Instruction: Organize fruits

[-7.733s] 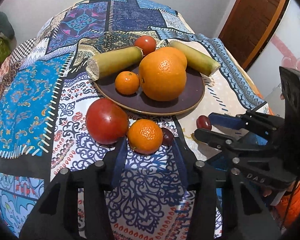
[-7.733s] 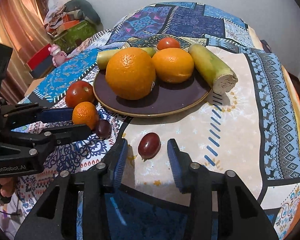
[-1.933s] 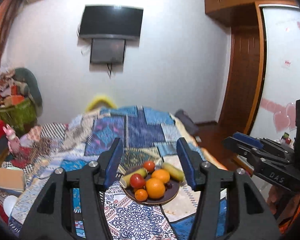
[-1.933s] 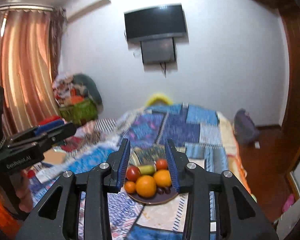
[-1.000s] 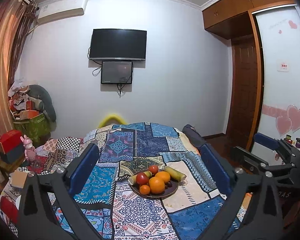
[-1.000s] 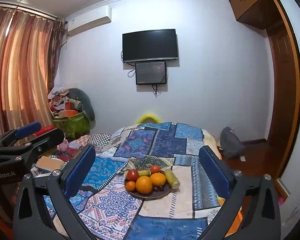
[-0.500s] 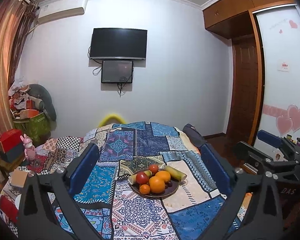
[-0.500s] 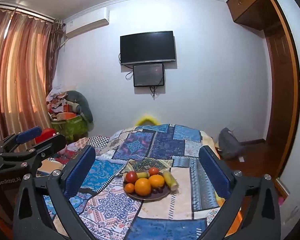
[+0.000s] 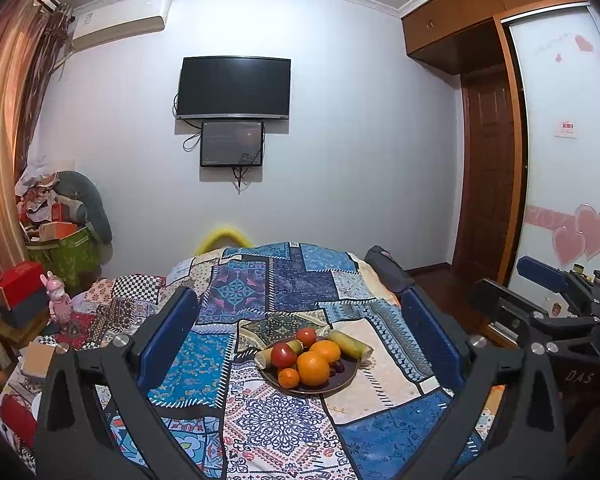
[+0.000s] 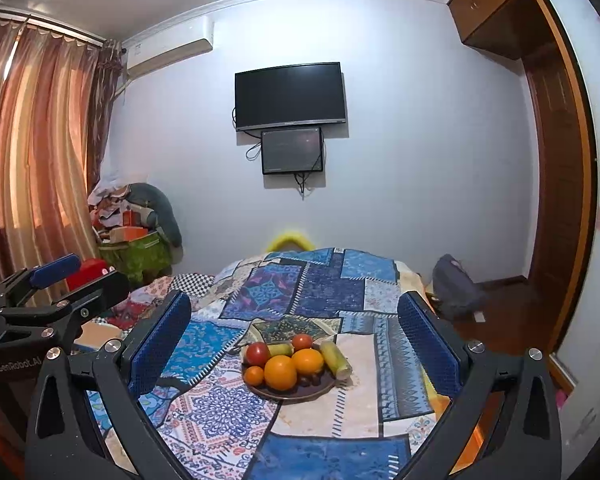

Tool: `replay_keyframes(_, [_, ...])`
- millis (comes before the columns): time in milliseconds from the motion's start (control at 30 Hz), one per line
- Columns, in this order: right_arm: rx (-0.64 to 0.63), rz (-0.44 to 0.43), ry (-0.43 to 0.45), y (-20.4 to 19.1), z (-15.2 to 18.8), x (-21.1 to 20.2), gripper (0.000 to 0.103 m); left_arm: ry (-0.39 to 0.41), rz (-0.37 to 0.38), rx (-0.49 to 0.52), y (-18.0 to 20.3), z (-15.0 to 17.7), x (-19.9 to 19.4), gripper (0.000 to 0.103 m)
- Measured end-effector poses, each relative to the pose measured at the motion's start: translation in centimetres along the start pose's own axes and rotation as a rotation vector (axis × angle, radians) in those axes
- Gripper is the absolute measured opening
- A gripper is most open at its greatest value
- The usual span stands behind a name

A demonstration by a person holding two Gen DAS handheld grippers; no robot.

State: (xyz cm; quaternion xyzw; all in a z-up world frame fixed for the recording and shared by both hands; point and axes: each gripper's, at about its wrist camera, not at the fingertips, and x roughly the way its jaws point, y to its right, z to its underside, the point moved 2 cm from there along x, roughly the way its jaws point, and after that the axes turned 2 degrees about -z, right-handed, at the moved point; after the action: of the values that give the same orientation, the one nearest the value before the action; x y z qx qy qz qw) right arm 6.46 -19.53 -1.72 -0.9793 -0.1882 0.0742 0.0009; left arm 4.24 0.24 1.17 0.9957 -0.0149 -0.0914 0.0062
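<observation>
A dark brown plate (image 9: 342, 385) (image 10: 324, 388) rests on the patchwork bedspread (image 9: 284, 284) (image 10: 328, 284). It holds two oranges (image 9: 313, 368) (image 10: 281, 372), a small mandarin (image 9: 289, 377) (image 10: 254, 375), two tomatoes (image 9: 283, 355) (image 10: 257, 353), two green-yellow stalks (image 9: 350, 345) (image 10: 334, 353) and dark plums (image 9: 338, 366) (image 10: 307, 380). My left gripper (image 9: 300, 332) is open wide, held back from the bed with nothing between its fingers. My right gripper (image 10: 294, 336) is likewise open and empty, far from the plate.
A wall-mounted television (image 9: 234, 88) hangs behind the bed. Boxes and a green bag (image 9: 66, 256) pile up at the left by the curtain (image 10: 32, 152). A wooden door (image 9: 486, 176) and wardrobe stand at the right, and a grey backpack (image 10: 456, 286) lies on the floor.
Both grippers pulled far back from the plate and opened wide. The tomato, mandarin and plums that lay on the bedspread now sit on the plate. Over the last second the view barely shifts.
</observation>
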Motion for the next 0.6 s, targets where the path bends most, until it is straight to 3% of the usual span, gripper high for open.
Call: replay_keyframes(600, [-0.010, 0.002, 0.000, -0.06, -0.22, 0.07, 0.103, -0.020, 0.014, -0.010, -0.06, 0.04, 0.08, 0.103])
